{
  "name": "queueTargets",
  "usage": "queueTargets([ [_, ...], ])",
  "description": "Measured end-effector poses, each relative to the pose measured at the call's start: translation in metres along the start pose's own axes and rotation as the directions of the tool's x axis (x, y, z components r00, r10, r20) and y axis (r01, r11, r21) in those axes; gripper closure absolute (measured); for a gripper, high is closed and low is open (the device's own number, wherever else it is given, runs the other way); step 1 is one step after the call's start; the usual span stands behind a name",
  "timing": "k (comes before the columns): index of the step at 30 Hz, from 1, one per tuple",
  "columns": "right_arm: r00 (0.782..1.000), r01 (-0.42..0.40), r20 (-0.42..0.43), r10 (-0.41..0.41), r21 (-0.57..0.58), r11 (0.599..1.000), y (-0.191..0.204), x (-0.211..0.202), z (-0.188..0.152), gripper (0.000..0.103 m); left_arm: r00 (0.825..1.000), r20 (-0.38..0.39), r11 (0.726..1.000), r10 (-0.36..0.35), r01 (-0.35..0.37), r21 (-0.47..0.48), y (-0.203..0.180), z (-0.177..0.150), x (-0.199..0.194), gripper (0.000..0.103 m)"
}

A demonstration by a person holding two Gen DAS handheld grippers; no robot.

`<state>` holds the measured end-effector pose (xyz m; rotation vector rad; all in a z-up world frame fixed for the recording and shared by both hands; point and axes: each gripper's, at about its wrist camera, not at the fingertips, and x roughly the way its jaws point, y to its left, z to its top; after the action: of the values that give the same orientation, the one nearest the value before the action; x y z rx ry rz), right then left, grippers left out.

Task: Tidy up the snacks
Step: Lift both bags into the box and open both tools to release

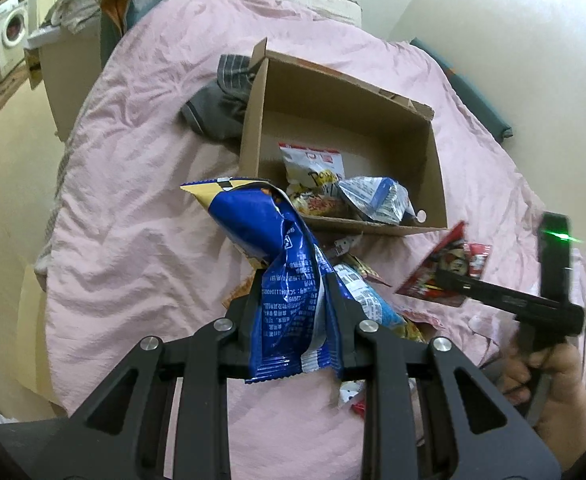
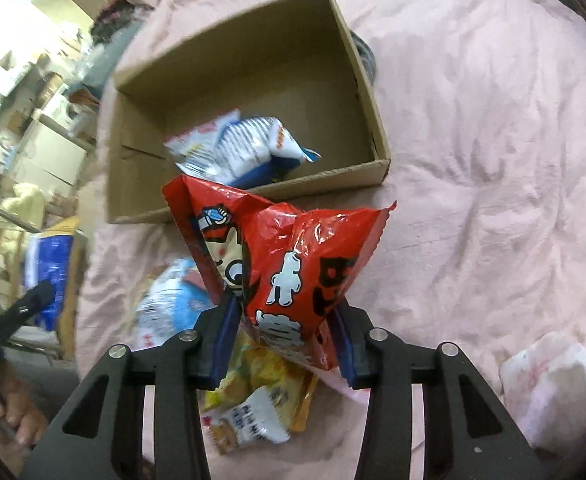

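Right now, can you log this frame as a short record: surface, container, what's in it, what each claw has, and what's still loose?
surface: pink bedspread
container: open cardboard box on the bedspread
in box: two snack bags, one yellow and white, one blue and white
left claw: shut on blue snack bag
right claw: shut on red snack bag, short of the box
loose: more snack bags lie on the bedspread under the claws
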<state>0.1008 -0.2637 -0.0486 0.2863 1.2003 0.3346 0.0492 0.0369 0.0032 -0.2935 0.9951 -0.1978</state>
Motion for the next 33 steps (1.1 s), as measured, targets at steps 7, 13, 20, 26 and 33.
queueTargets([
  [7, 0.980, -0.076, 0.184, 0.080, -0.030, 0.997, 0.011, -0.059, 0.005, 0.059, 0.999, 0.048, 0.999, -0.002, -0.001, 0.051, -0.012, 0.022, -0.014, 0.081],
  [13, 0.965, -0.090, 0.245, 0.099, -0.044, 0.995, 0.019, -0.077, 0.038, 0.059, 0.996, 0.091, 0.991, 0.024, -0.036, 0.127, -0.024, 0.059, -0.022, 0.081],
  [20, 0.956, -0.095, 0.275, 0.101, -0.034, 0.995, 0.030, -0.068, 0.077, 0.059, 0.992, 0.117, 0.977, 0.044, -0.067, 0.202, -0.048, 0.088, -0.007, 0.081],
  [26, 0.952, -0.080, 0.291, 0.092, -0.051, 0.995, 0.036, -0.045, 0.099, 0.059, 0.986, 0.149, 0.968, 0.075, -0.108, 0.225, -0.062, 0.102, 0.021, 0.081],
  [33, 0.961, -0.123, 0.247, 0.125, -0.024, 0.992, 0.017, -0.013, 0.103, 0.059, 0.988, 0.121, 0.964, 0.090, -0.117, 0.238, -0.061, 0.101, 0.060, 0.081],
])
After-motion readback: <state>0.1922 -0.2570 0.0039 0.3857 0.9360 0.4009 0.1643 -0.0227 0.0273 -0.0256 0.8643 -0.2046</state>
